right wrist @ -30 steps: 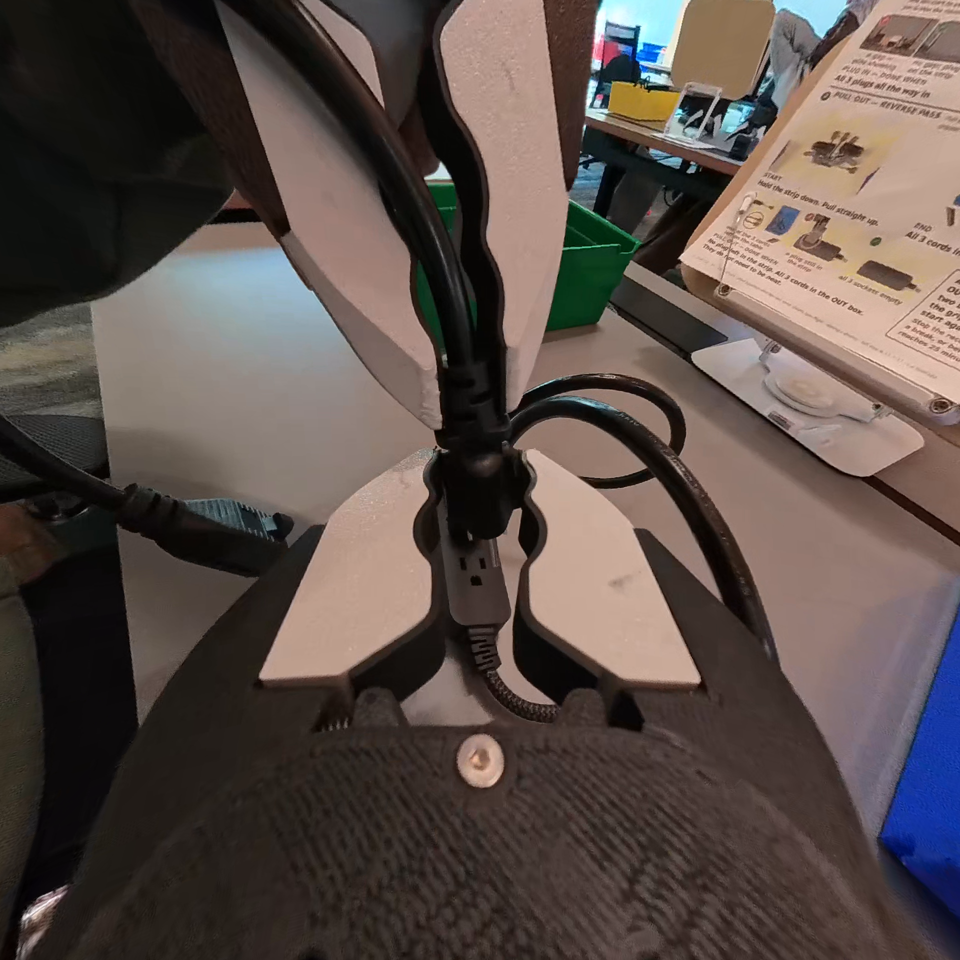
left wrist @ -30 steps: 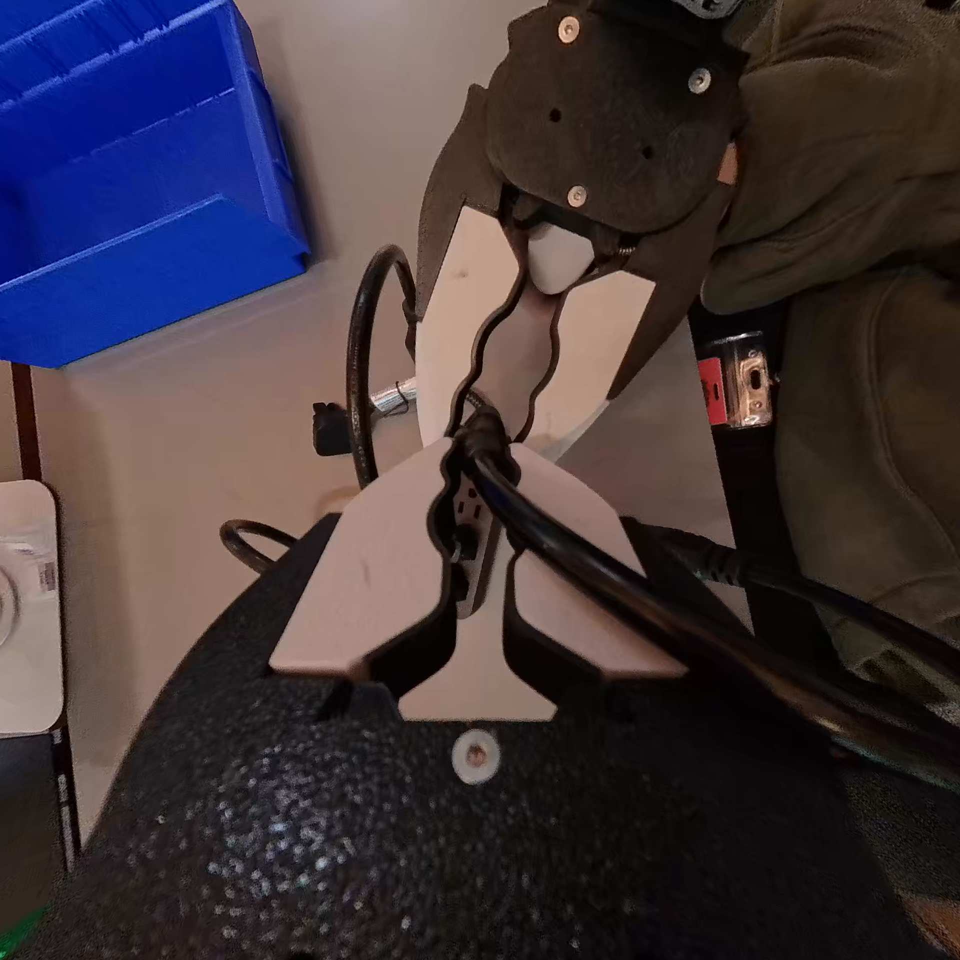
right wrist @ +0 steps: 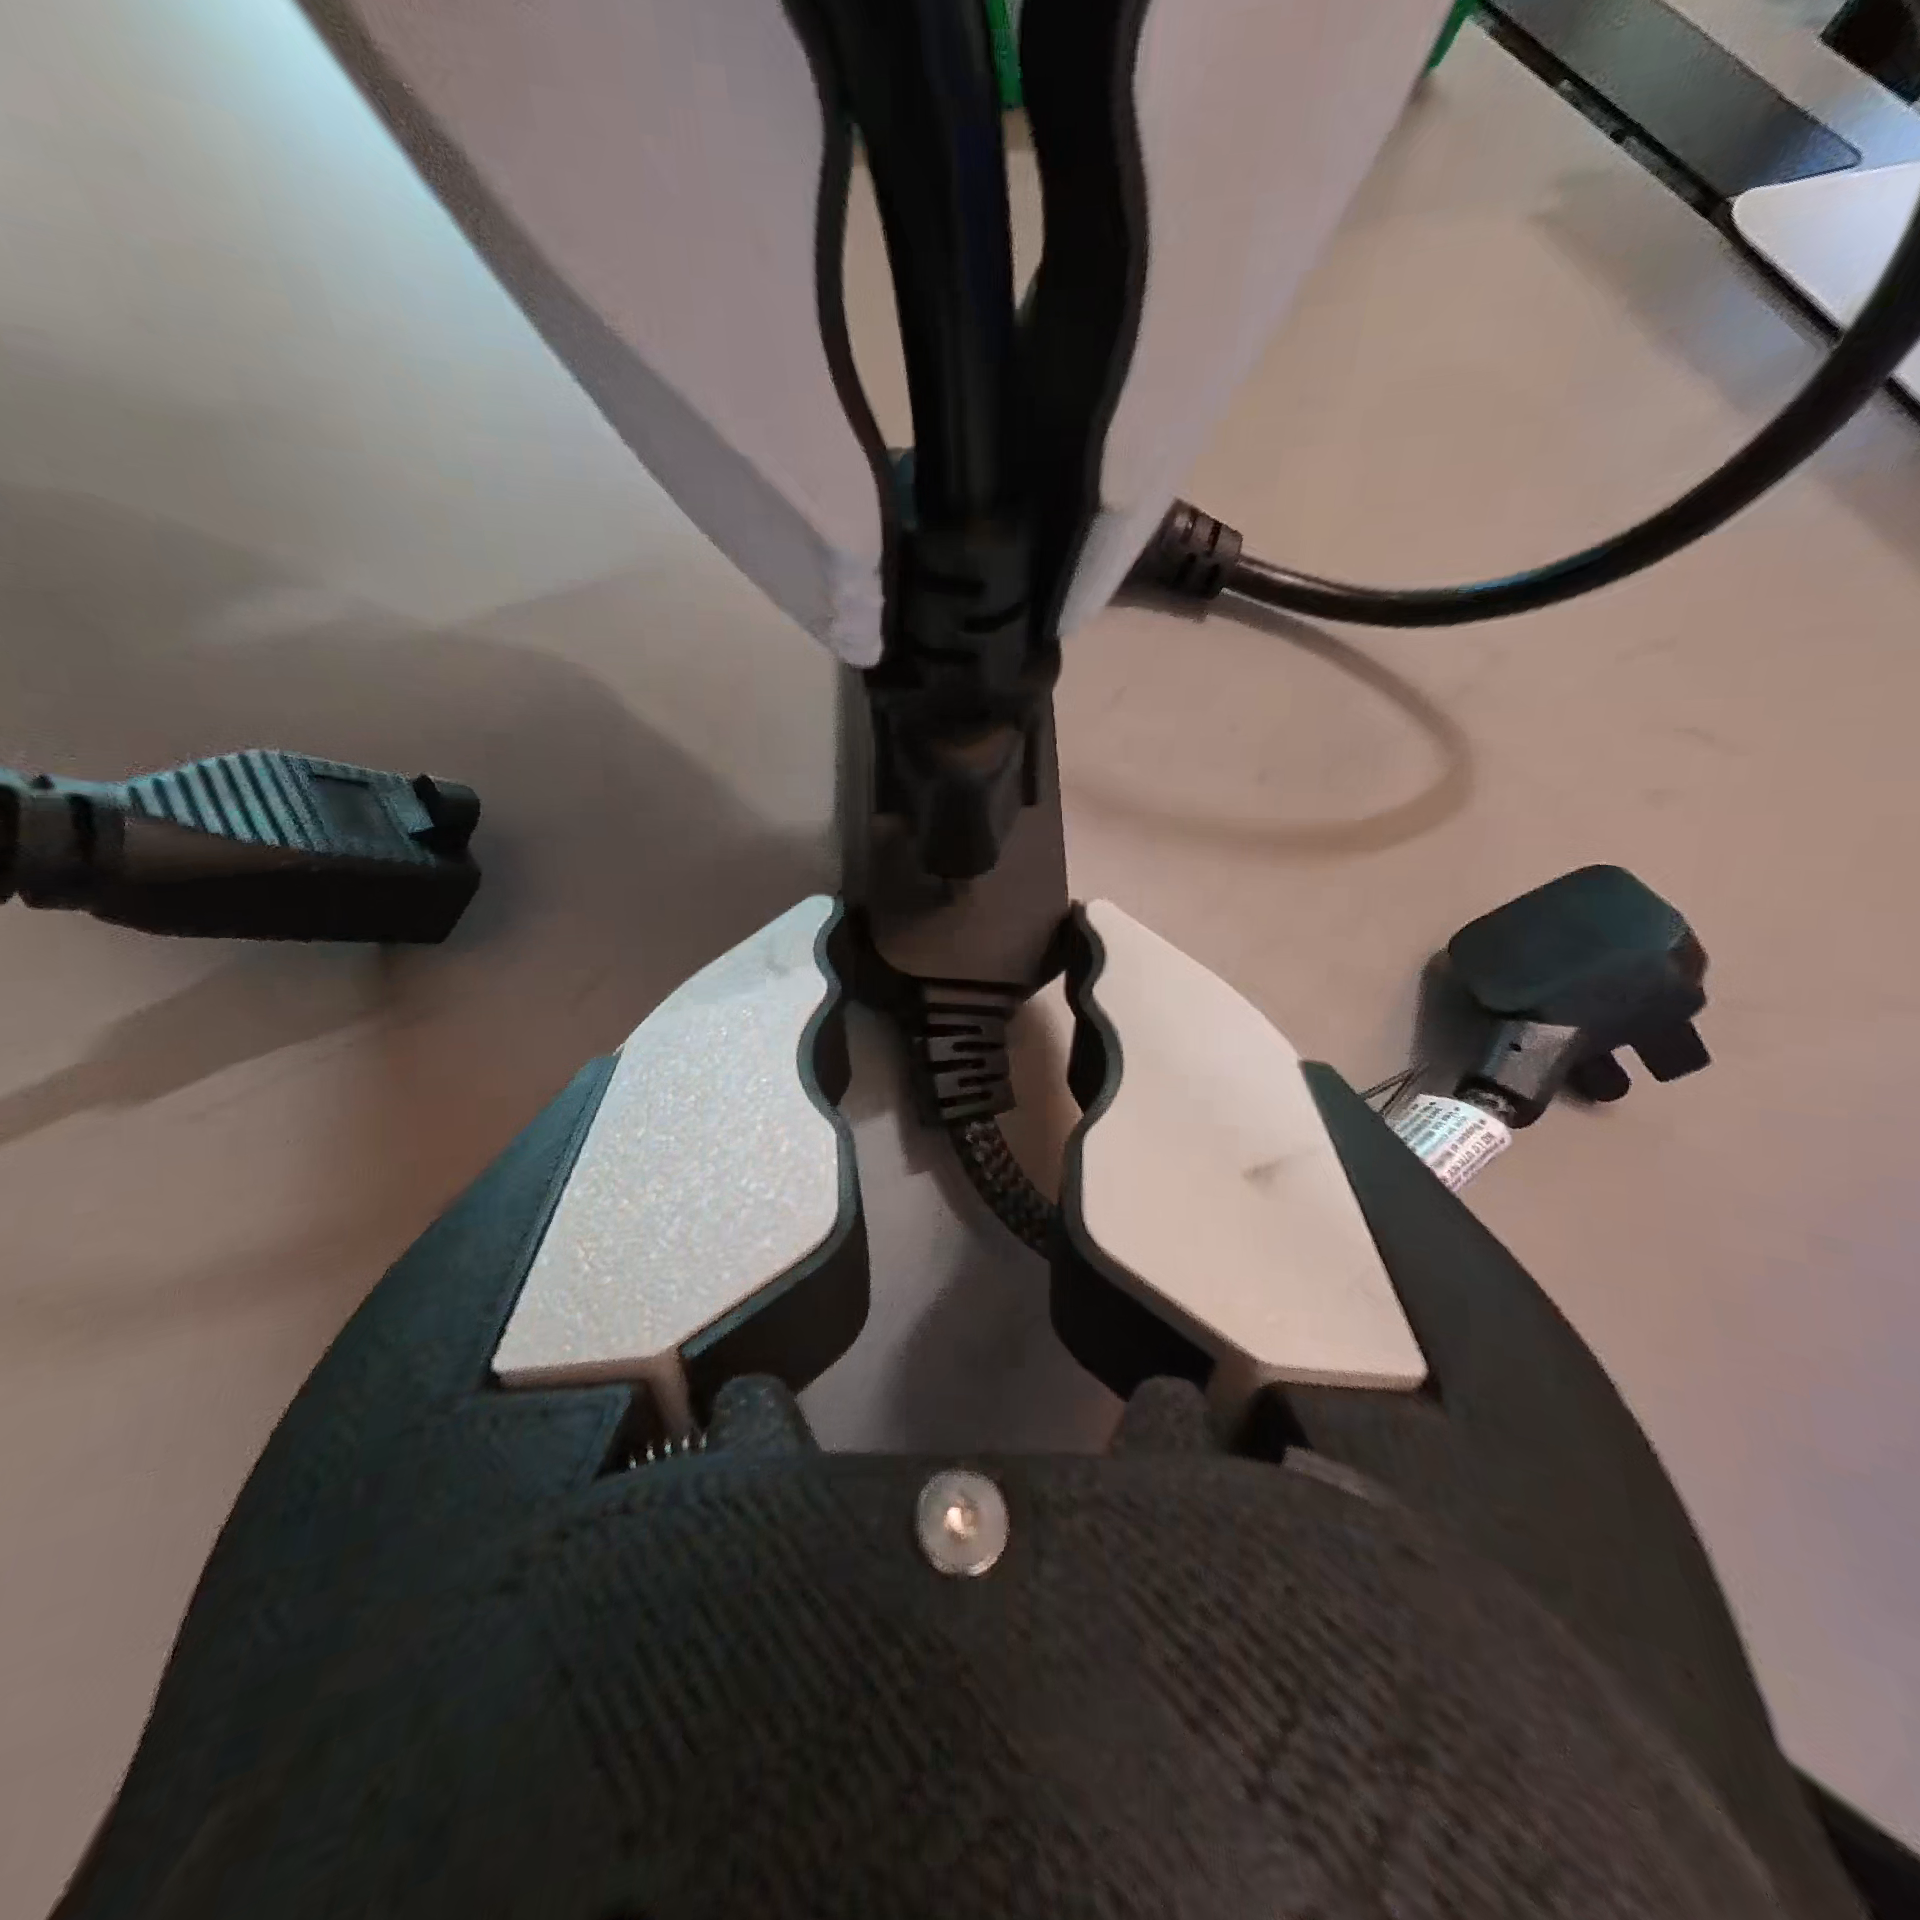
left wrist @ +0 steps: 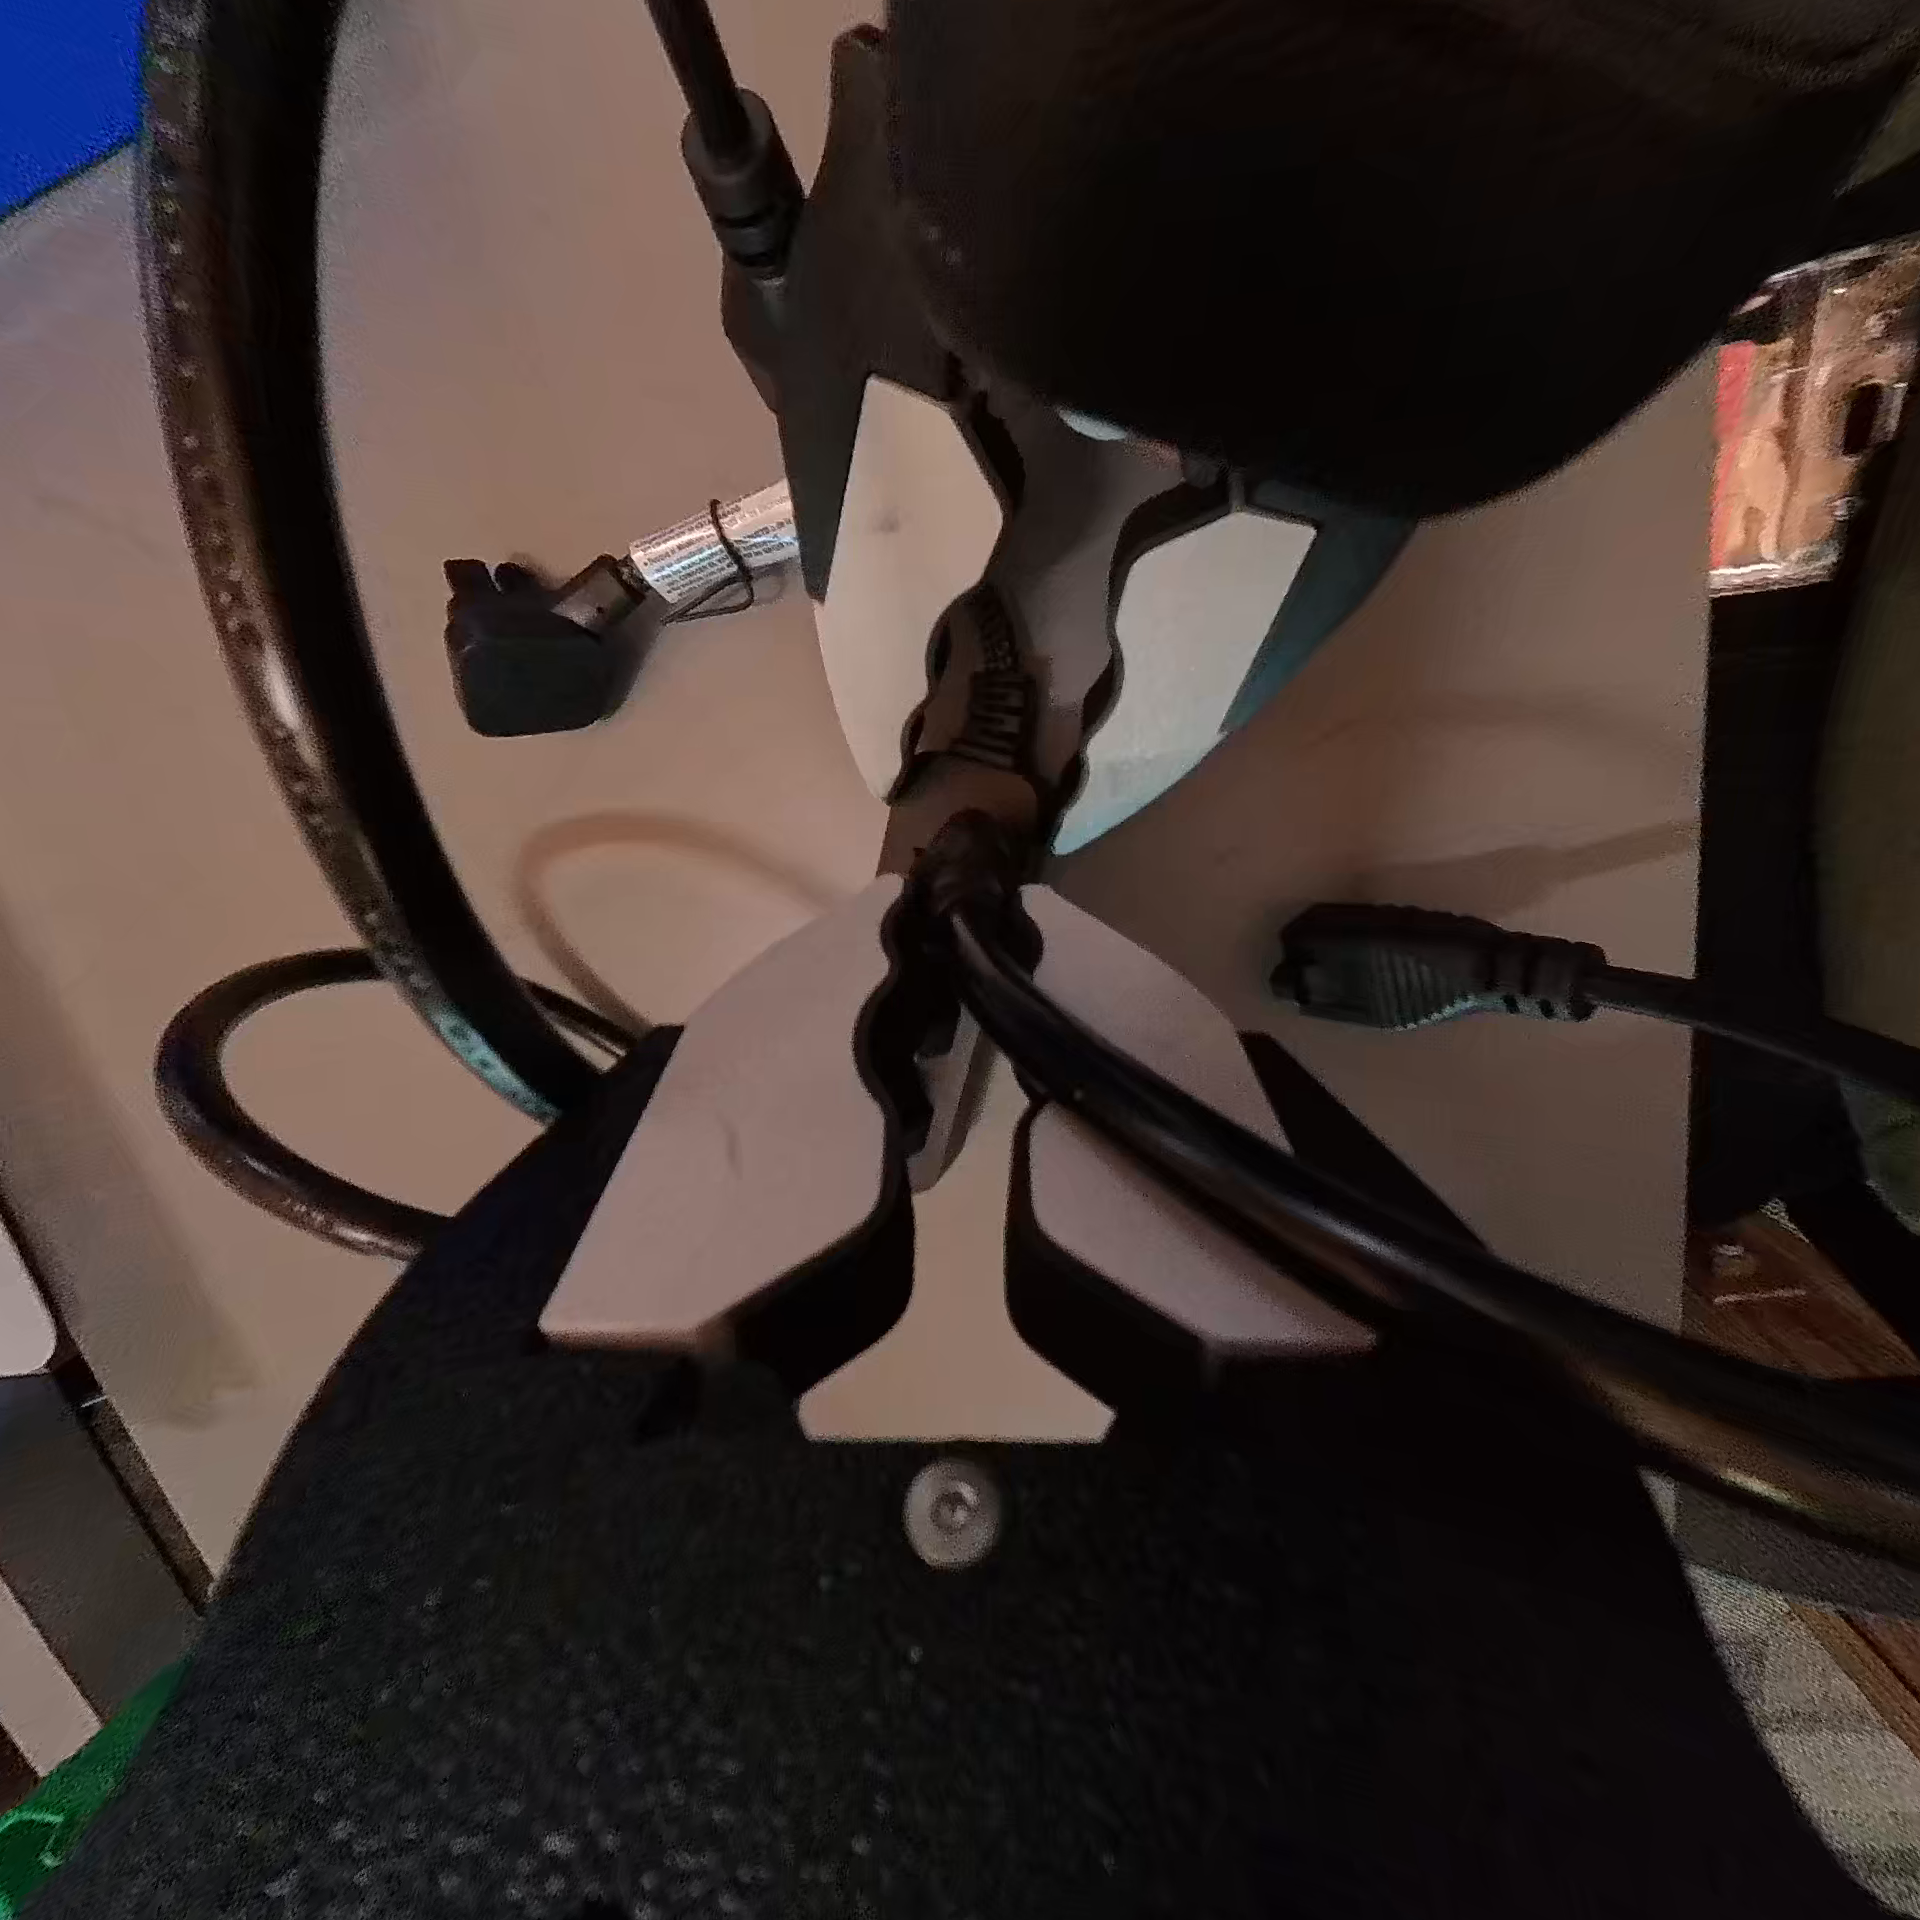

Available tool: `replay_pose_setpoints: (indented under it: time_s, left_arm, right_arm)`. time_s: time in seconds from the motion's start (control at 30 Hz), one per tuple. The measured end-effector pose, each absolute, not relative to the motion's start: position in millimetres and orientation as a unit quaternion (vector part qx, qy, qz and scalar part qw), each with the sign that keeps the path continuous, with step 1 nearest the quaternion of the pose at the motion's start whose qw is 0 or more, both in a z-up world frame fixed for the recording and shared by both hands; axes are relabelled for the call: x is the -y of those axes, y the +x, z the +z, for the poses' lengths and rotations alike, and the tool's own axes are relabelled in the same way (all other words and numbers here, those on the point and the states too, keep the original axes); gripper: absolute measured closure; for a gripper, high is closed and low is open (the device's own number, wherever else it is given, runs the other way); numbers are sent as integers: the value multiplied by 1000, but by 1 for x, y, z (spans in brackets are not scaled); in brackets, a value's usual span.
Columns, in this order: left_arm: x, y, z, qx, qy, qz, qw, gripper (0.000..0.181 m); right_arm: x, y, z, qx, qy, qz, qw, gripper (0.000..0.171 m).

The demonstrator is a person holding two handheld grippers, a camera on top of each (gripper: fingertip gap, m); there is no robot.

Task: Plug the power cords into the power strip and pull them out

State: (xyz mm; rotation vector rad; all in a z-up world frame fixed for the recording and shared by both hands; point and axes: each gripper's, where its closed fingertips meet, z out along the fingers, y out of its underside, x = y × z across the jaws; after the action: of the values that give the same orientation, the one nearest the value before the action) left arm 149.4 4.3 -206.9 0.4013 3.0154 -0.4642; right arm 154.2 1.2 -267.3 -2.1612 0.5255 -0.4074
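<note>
Nose to nose over the table

Right now your right gripper (right wrist: 956,920) is clamping the power strip (right wrist: 951,831) by its end, while your left gripper (left wrist: 956,883) is pinching the black cord plug (left wrist: 961,857) seated in it, both hanging above the beige table (right wrist: 312,416), a loose plug (right wrist: 301,857) lying alongside.
</note>
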Motion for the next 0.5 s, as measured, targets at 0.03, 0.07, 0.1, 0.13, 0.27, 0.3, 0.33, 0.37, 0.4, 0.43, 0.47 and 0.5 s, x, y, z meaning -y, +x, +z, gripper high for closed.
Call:
replay_pose_setpoints:
  time_s: [0.03, 0.07, 0.1, 0.13, 0.27, 0.3, 0.33, 0.37, 0.4, 0.43, 0.47, 0.5]
  left_arm:
    - [-4, 151, -208, -980, 129, -148, 35, 167]
    - [-4, 153, -209, -980, 131, -146, 41, 167]
    - [-5, 156, -209, -980, 133, -140, 49, 167]
    - [-7, 158, -209, -980, 138, -130, 56, 167]
    - [-13, 166, -211, -982, 148, -93, 66, 167]
    - [-14, 165, -211, -983, 151, -91, 58, 167]
    - [-14, 164, -211, -982, 155, -90, 56, 167]
    - [-14, 164, -210, -982, 155, -92, 53, 167]
    - [-13, 163, -210, -982, 155, -95, 50, 167]
    - [-12, 162, -209, -982, 154, -100, 44, 167]
    - [-11, 160, -209, -982, 152, -106, 38, 167]
    - [-10, 159, -208, -982, 150, -108, 36, 167]
  right_arm:
    - [-2, 155, -267, -211, -865, -158, 427, 132]
    - [-2, 155, -267, -209, -865, -156, 429, 132]
    - [-2, 154, -267, -208, -865, -154, 430, 133]
    - [-2, 154, -267, -206, -865, -155, 430, 133]
    - [-5, 150, -265, -177, -866, -183, 431, 145]
    - [-5, 150, -265, -174, -866, -189, 429, 145]
    - [-5, 150, -265, -175, -866, -191, 428, 145]
    - [-5, 150, -265, -176, -866, -191, 428, 145]
    - [-5, 150, -265, -178, -866, -192, 427, 144]
    - [-3, 152, -265, -186, -865, -197, 423, 142]
    - [-1, 154, -266, -197, -863, -203, 418, 140]
    - [1, 155, -267, -206, -863, -204, 414, 138]
